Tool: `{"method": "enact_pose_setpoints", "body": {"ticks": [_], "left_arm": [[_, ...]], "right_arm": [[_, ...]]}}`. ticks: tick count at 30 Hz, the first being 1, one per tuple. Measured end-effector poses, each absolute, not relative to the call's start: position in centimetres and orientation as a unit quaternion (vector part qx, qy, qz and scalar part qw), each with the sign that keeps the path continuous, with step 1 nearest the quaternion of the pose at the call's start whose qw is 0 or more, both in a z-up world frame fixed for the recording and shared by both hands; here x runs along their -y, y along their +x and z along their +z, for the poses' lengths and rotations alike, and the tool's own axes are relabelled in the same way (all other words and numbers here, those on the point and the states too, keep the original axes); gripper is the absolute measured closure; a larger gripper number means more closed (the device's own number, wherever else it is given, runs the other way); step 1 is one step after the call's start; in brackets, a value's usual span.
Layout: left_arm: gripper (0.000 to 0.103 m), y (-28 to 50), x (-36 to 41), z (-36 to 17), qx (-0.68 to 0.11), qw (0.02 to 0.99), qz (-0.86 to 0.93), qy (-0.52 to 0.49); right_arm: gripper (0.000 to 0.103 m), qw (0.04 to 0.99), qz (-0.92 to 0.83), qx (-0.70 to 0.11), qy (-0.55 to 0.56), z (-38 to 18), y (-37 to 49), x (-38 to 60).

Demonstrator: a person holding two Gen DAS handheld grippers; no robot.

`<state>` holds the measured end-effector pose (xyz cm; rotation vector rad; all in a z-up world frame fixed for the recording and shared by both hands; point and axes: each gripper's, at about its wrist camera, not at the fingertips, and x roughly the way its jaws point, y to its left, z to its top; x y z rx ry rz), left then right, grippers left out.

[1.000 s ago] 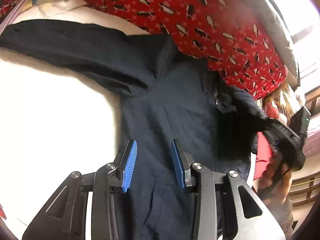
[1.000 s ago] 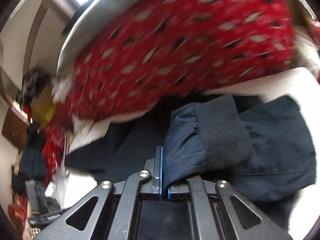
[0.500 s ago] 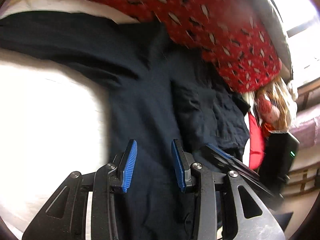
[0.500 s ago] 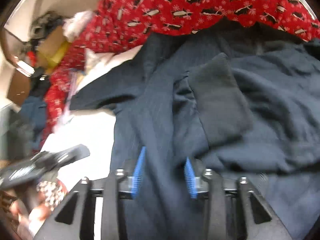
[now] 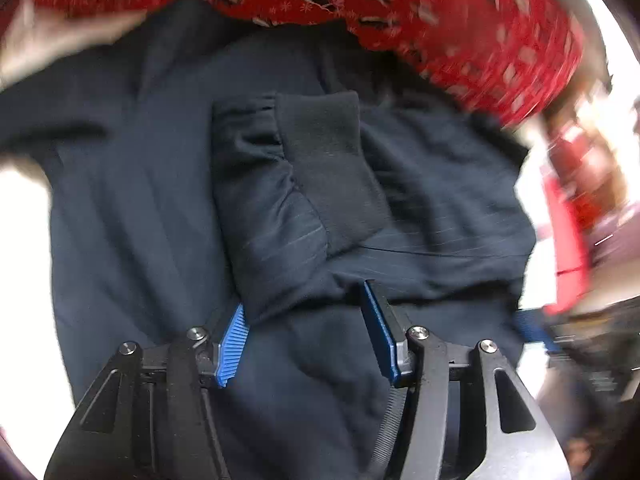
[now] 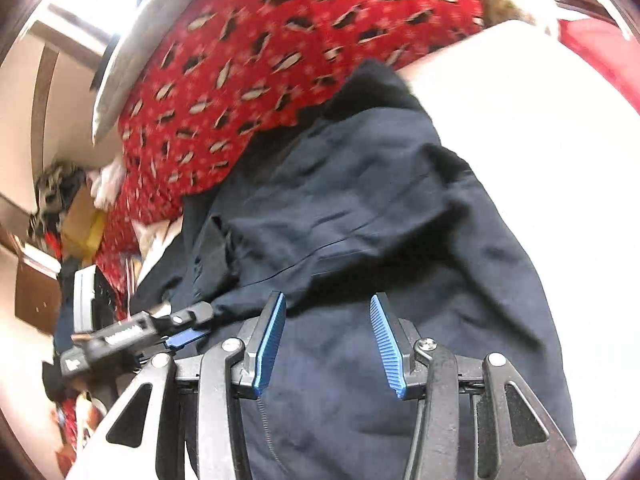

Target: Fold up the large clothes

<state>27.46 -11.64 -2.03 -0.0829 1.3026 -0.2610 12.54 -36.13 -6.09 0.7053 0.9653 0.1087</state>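
Both the left gripper (image 5: pixel 304 330), its jaws just widened, and the right gripper (image 6: pixel 328 334) hang released over the dark navy cloth jacket (image 5: pixel 180 208), whose ribbed cuff (image 5: pixel 332 168) lies at twelve o'clock, red patterned blanket (image 5: pixel 460 12) beyond.

A jacket (image 5: pixel 160 240) lies spread on a bed sheet (image 6: pixel 540 140). One sleeve (image 5: pixel 272 208) is folded across the middle of the jacket, its cuff (image 5: pixel 332 160) pointing toward a patterned blanket (image 5: pixel 460 20) that lies behind the jacket. In the right wrist view, the sheet lies to the jacket's right.
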Motion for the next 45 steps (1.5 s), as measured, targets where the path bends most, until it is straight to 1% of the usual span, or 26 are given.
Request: {"method": "enact_pose_setpoints", "body": {"ticks": [2,3,4,5,6,8,10,16,18,20,21,22,23,24,25,26,27,28,29,33,37,40,41,42,43,45], "left_arm": [[0.052,27.9,12.6,-2.2,-0.586,0.805,-0.084,0.030],[0.064,28.4,12.7,-2.2,-0.572,0.816,-0.061,0.053],[0.084,29.1,12.2,-1.9,-0.562,0.824,-0.044,0.050],[0.094,29.7,11.2,-1.7,-0.561,0.827,-0.032,0.032],[0.099,30.4,9.7,-1.3,-0.562,0.827,-0.017,0.000],[0.100,31.1,6.2,-0.3,-0.555,0.828,-0.006,-0.082],[0.101,31.3,3.3,0.3,-0.550,0.827,0.016,-0.117],[0.101,31.0,1.1,-1.5,-0.580,0.800,-0.012,-0.155],[0.101,30.7,1.6,-1.6,-0.582,0.799,-0.020,-0.149],[0.101,30.8,2.1,-1.5,-0.581,0.799,-0.032,-0.152],[0.101,30.5,2.2,-1.4,-0.579,0.800,-0.036,-0.153],[0.100,30.5,2.3,-1.3,-0.575,0.803,-0.042,-0.152],[0.100,30.4,2.1,-1.1,-0.572,0.805,-0.047,-0.151],[0.098,30.3,1.9,-1.0,-0.571,0.805,-0.053,-0.153],[0.091,30.3,1.7,-0.9,-0.568,0.805,-0.062,-0.160],[0.084,30.3,1.4,-0.9,-0.566,0.803,-0.071,-0.169],[0.062,30.2,1.2,-1.0,-0.566,0.802,-0.075,-0.175],[0.051,30.1,1.2,-1.1,-0.564,0.803,-0.075,-0.176],[0.050,30.0,1.4,-1.2,-0.565,0.804,-0.072,-0.171],[0.050,29.0,1.6,-1.7,-0.576,0.799,-0.064,-0.160],[0.051,26.8,0.9,-0.4,-0.555,0.809,-0.076,-0.177],[0.050,25.1,3.2,1.3,-0.532,0.837,-0.073,-0.100],[0.049,24.6,4.7,1.7,-0.523,0.848,-0.072,-0.053],[0.043,24.4,5.5,1.8,-0.518,0.852,-0.070,-0.028],[0.040,24.3,6.7,1.9,-0.512,0.857,-0.066,0.005],[0.040,24.6,8.1,1.5,-0.511,0.857,-0.064,0.033]], "right_arm": [[0.057,0.826,0.051,-0.439,0.349,-6.3,12.2,36.9],[0.057,0.826,0.051,-0.436,0.353,-6.4,12.0,37.4],[0.057,0.826,0.051,-0.434,0.357,-6.4,11.9,37.7],[0.057,0.825,0.051,-0.431,0.362,-6.5,11.8,38.0],[0.057,0.825,0.051,-0.427,0.366,-6.5,11.5,38.5],[0.057,0.823,0.048,-0.422,0.376,-6.7,11.3,39.2],[0.057,0.817,0.051,-0.416,0.396,-7.0,11.2,40.2],[0.057,0.810,0.018,-0.383,0.443,-7.9,13.1,42.6],[0.056,0.819,-0.011,-0.376,0.433,-8.0,15.1,43.1],[0.056,0.815,-0.027,-0.398,0.421,-8.8,17.3,43.0],[0.057,0.804,-0.022,-0.424,0.416,-9.7,18.7,42.5],[0.063,0.794,-0.011,-0.446,0.413,-10.4,19.7,41.8],[0.089,0.792,0.004,-0.452,0.409,-10.5,20.1,41.3],[0.099,0.799,0.021,-0.457,0.391,-10.1,20.5,40.7],[0.098,0.816,0.018,-0.452,0.359,-9.0,20.5,40.4],[0.099,0.838,0.004,-0.423,0.346,-7.7,19.8,40.8],[0.099,0.848,-0.009,-0.395,0.353,-6.8,19.0,41.9],[0.099,0.847,-0.022,-0.384,0.366,-6.7,18.5,42.9],[0.099,0.843,-0.037,-0.385,0.373,-7.2,18.4,44.0],[0.100,0.822,-0.060,-0.462,0.328,-10.3,19.4,43.9],[0.099,0.833,-0.044,-0.450,0.320,-9.1,19.3,43.3],[0.097,0.830,-0.048,-0.467,0.302,-9.7,19.8,42.6],[0.097,0.829,-0.049,-0.465,0.306,-9.9,19.5,42.6],[0.097,0.830,-0.050,-0.458,0.314,-10.2,19.0,43.0],[0.097,0.828,-0.050,-0.451,0.329,-10.3,18.8,43.2],[0.097,0.823,-0.048,-0.446,0.348,-10.9,18.4,44.1]]}}
